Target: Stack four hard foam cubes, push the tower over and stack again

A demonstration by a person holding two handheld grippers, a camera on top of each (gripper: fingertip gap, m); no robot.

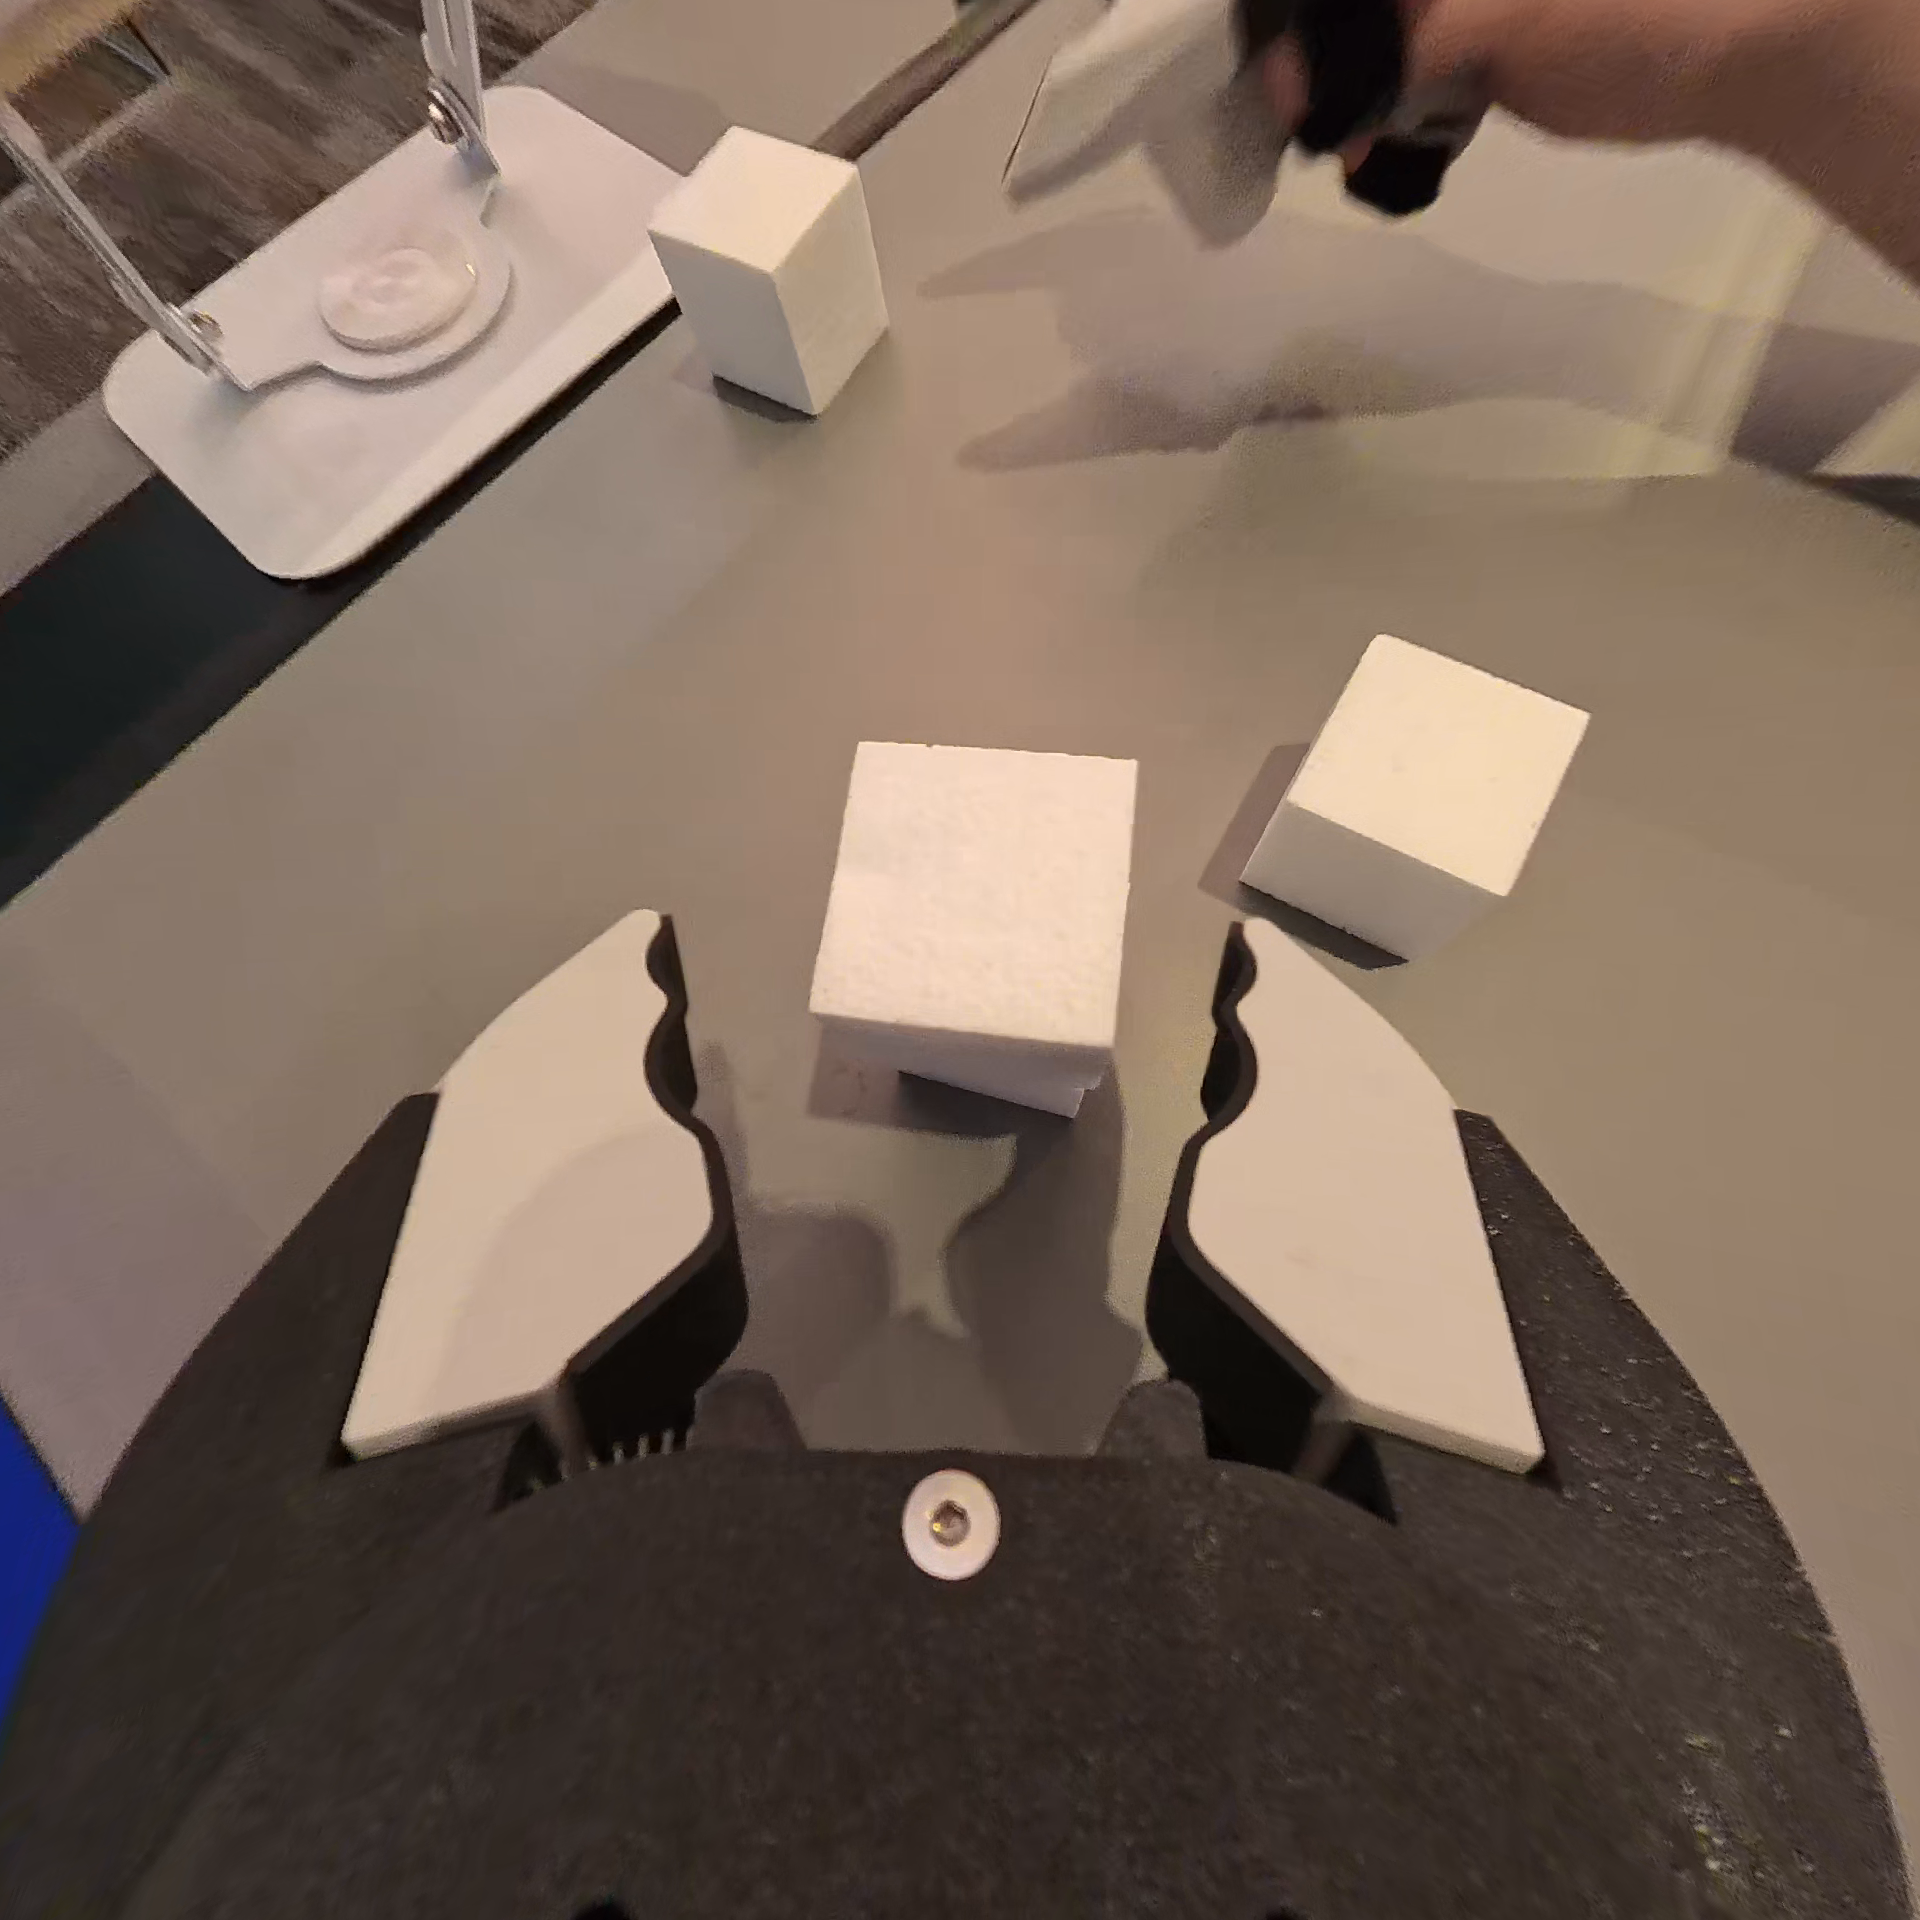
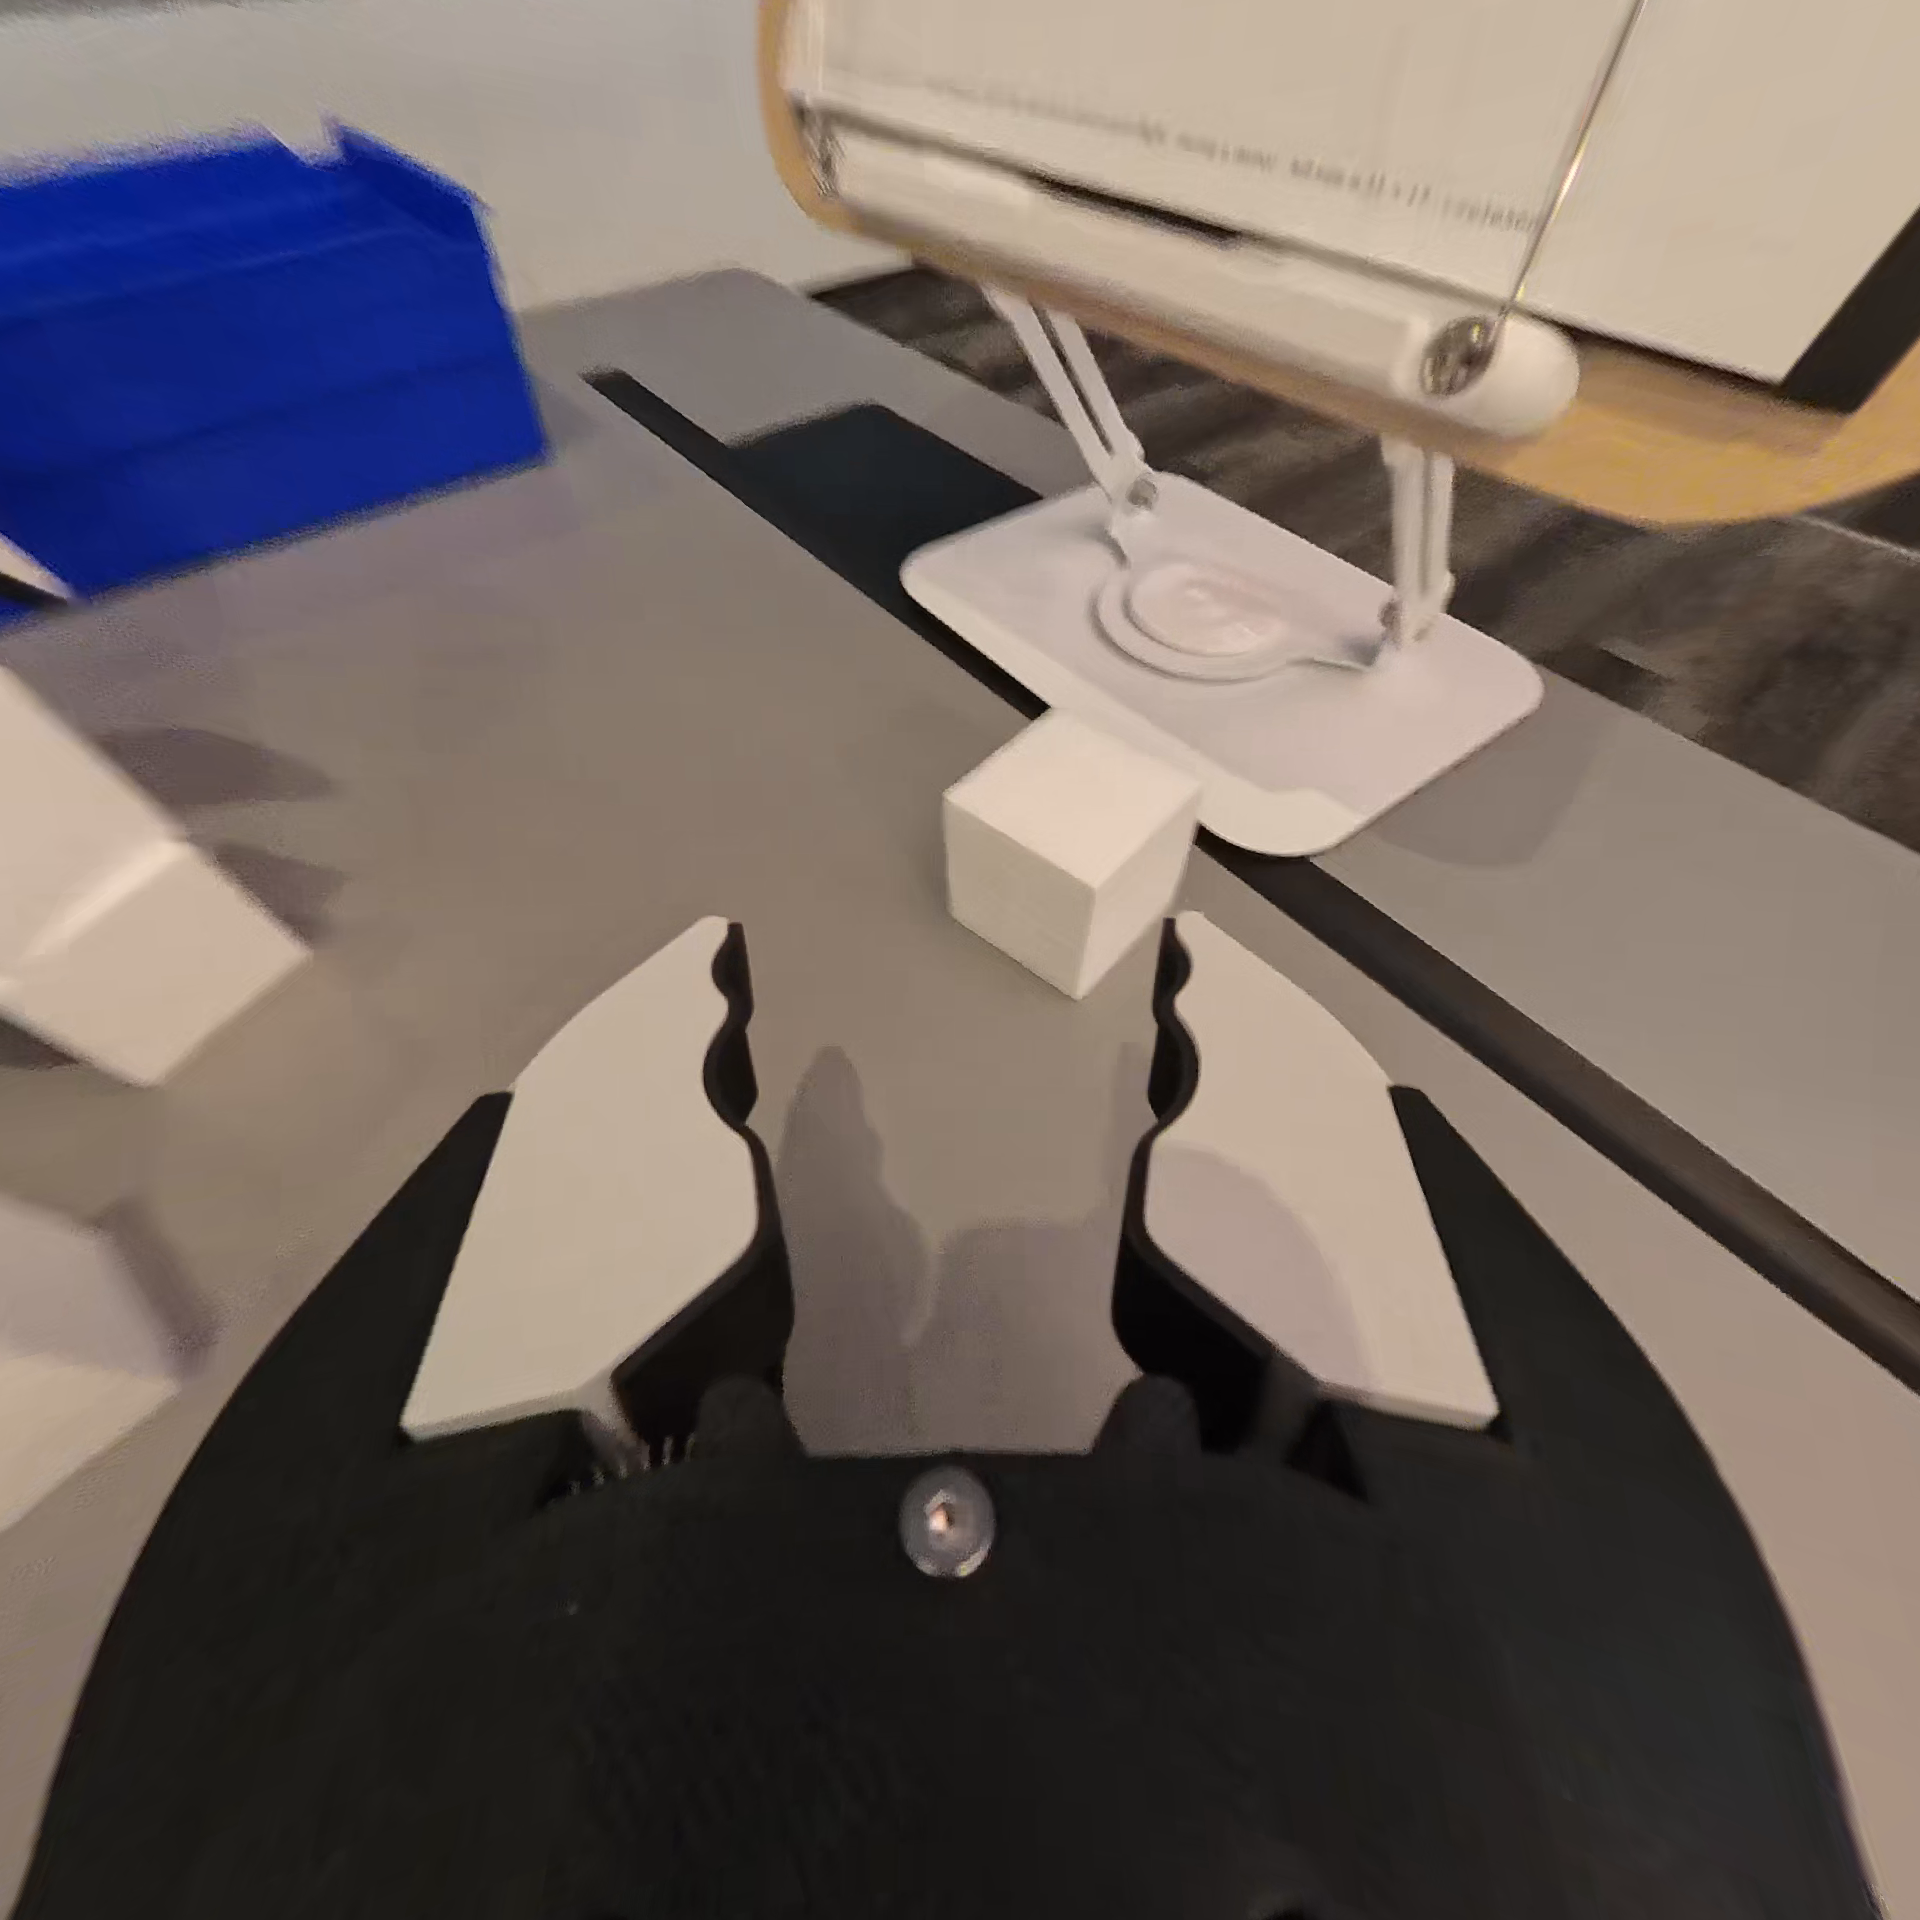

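Note:
In the left wrist view a white foam cube [image 1: 971, 904] sits on another cube [image 1: 997, 1091], of which only a sliver shows beneath it. My left gripper [image 1: 948, 927] is open and empty, its fingers either side of this pair and apart from it. A third cube [image 1: 1423, 790] lies on the table just to the right. A fourth cube [image 1: 769, 260] stands far off against a white stand base. My right gripper [image 2: 954, 927] is open and empty, with that far cube [image 2: 1070, 862] just beyond its right fingertip. It also shows blurred, in a hand, in the left wrist view [image 1: 1195, 114].
The grey table [image 1: 520, 727] has a dark slot along its far side. A white stand base [image 2: 1226, 665] with folding arms holds a board above it. A blue bin [image 2: 239, 343] stands at the far left. A blurred white block [image 2: 125, 935] shows at the left edge. My left tips are about 25 cm from the fourth cube [image 1: 769, 260], my right tips only 8 cm. The right camera catches it too, in the right wrist view [image 2: 975, 795].

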